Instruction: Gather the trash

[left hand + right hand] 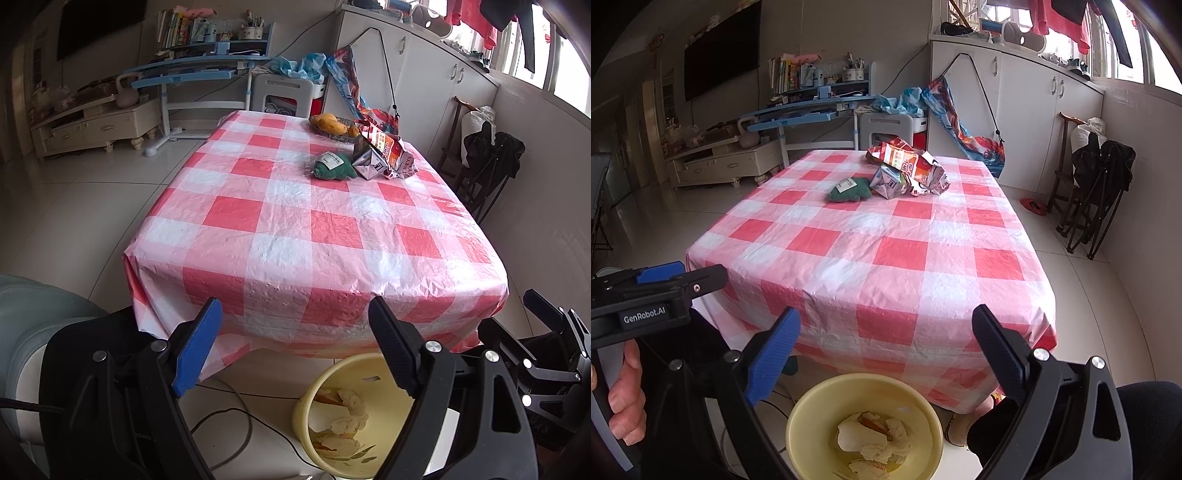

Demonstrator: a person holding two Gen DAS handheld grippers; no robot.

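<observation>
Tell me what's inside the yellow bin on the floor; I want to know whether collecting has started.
The yellow bin holds crumpled pale paper with an orange scrap among it. Whatever lies beneath that paper is covered, and the bin's near side is cut off.

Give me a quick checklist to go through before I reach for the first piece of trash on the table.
1. Left gripper open and empty: ok, jaws spread wide, nothing between them.
2. Right gripper open and empty: ok, same.
3. Yellow bin within reach: ok, on the floor below the table's near edge, already holding crumpled paper, room left.
4. Trash located: ok, orange snack bag, folded carton and green item cluster at the table's far side.
5. Pieces separable: cannot tell, carton leans against the bag and the green item touches it.
6. Fruit bowl clear of the grab: not ok, it sits right behind the bag.
</observation>
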